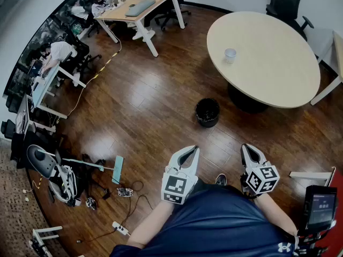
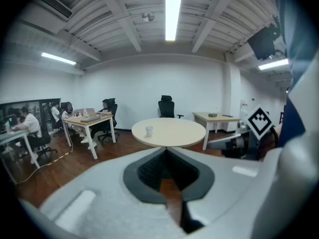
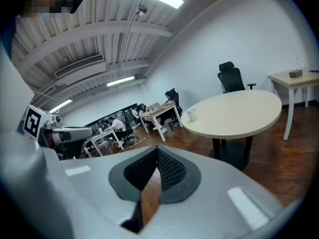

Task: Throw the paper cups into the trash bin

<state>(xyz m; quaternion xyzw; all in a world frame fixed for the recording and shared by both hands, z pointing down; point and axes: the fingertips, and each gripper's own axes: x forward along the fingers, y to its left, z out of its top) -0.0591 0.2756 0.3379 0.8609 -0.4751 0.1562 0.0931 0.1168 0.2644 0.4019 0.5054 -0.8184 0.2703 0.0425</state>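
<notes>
A single white paper cup (image 1: 230, 54) stands upright on the round beige table (image 1: 273, 68), near its left side. On the wooden floor in front of the table sits a black trash bin (image 1: 207, 112). Close to my body, well short of the bin, I hold both grippers. My left gripper (image 1: 188, 150) is shut with nothing in it. My right gripper (image 1: 247, 148) is shut and empty too. The left gripper view has the cup (image 2: 149, 130) far ahead on the table (image 2: 174, 132), beyond the closed jaws. It also appears in the right gripper view as the cup (image 3: 192, 114), at the table's left edge.
A wooden desk (image 1: 140, 5) with seated people and office chairs stands at the back left. Cables and gear (image 1: 64, 178) lie on the floor at left. A black chair (image 1: 285, 1) is behind the round table, another table (image 1: 337, 52) at far right.
</notes>
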